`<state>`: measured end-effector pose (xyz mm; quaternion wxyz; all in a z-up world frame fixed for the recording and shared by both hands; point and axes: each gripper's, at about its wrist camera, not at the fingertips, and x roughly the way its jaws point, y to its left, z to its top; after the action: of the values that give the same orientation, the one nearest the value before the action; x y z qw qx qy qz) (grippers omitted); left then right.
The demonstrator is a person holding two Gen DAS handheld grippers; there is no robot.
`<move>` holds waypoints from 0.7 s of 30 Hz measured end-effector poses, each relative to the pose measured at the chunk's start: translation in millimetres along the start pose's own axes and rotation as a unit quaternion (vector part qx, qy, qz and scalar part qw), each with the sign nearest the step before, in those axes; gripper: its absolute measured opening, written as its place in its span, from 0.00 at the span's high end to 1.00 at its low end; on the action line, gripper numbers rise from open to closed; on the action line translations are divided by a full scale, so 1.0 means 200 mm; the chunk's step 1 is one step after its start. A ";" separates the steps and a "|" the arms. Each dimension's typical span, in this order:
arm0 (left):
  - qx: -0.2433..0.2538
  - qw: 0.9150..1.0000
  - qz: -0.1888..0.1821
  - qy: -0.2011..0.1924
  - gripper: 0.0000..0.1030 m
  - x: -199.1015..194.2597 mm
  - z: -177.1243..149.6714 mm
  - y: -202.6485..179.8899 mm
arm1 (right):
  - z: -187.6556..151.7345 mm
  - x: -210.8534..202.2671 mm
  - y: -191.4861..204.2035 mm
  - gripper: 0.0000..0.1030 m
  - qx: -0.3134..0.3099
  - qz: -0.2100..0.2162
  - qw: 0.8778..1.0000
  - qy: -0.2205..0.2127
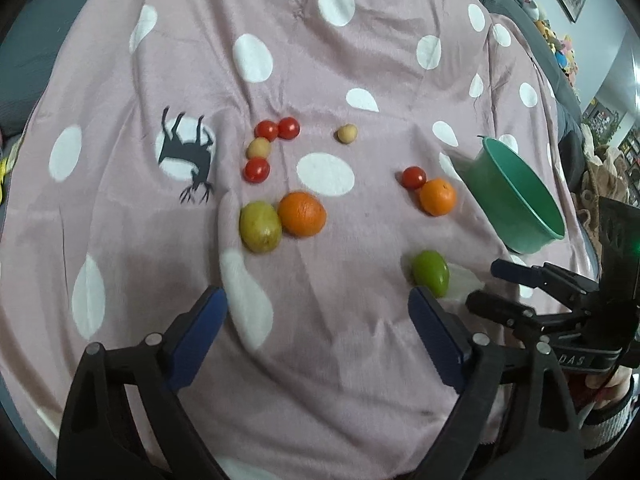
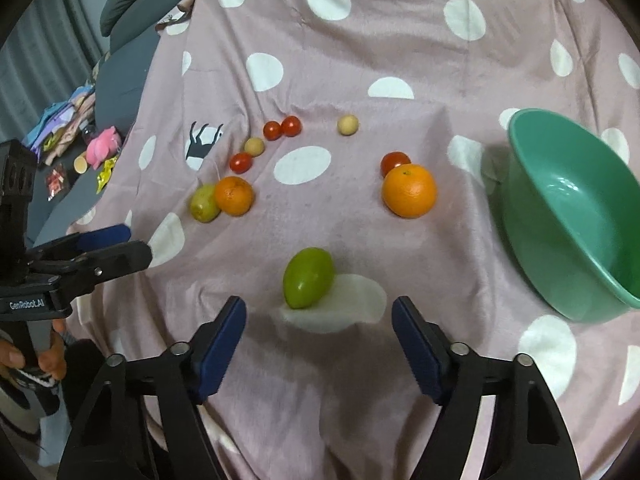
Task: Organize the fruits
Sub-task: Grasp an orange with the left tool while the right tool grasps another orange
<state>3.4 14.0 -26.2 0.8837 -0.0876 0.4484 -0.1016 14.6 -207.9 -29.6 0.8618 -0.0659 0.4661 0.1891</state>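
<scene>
Starting to pick up fruit: right claw (image 2: 319, 322) wide apart, empty, aimed at green fruit (image 2: 308, 278) lying at 12 o'clock just ahead. Left claw (image 1: 318, 312) apart too, empty. Next, probably: close gently on fruit, carry to green bowl (image 2: 576, 216) at 2 o'clock.

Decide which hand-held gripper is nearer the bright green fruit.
Right. The right hand-held gripper is open just short of the green fruit; the left hand-held gripper sits off to its left.

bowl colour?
Teal green, plain inside and out. The bowl shows best in the right wrist view.
</scene>
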 end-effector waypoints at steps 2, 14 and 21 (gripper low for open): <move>0.011 1.000 0.005 -0.003 0.13 0.03 0.03 -0.01 | 0.01 0.03 0.00 0.30 -0.001 0.003 1.000 0.002; 0.089 0.994 0.054 0.018 0.30 0.35 0.21 -0.07 | 0.26 0.12 -0.17 0.33 0.006 -0.076 0.997 -0.032; 0.123 0.988 0.083 0.032 0.39 0.47 0.26 -0.08 | 0.36 0.31 -0.18 0.42 -0.027 -0.102 0.994 0.001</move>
<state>97.7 -23.5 -65.7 0.8781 0.0622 0.4667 -0.0850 115.4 -204.5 -42.9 0.8742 -0.1366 0.4521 0.1131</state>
